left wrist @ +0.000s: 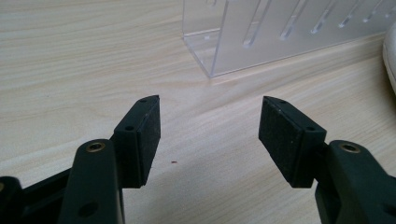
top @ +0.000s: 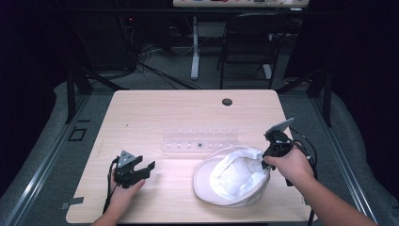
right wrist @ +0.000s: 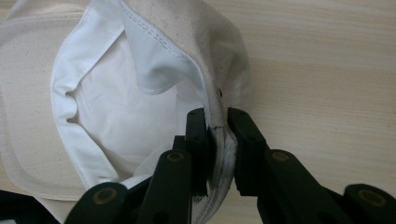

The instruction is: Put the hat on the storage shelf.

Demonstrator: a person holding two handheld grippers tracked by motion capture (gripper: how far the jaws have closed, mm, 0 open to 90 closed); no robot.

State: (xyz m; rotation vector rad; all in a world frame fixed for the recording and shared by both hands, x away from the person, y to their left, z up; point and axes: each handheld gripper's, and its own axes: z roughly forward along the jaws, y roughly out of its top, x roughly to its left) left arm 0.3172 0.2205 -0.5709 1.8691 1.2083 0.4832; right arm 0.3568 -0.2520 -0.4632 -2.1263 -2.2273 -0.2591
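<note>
- Pinching the rim of the cream cap (right wrist: 187, 51) between my right gripper (right wrist: 218, 140) pads, lower centre of the right gripper view.
- Cap: upside down on the table (top: 155, 113), lower right of the high view.
- Left gripper (left wrist: 209, 135): jaws spread, nothing between, clear rack (left wrist: 280, 32) at upper right.

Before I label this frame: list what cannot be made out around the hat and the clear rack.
- Hat outer top: high view, faces the table.
- Hat rim inside the right gripper: right gripper view, covered by the pads.
- Clear rack top and far end: left gripper view, cut off by the edge.
- Small dark speck on the rack: high view, too small.
</note>
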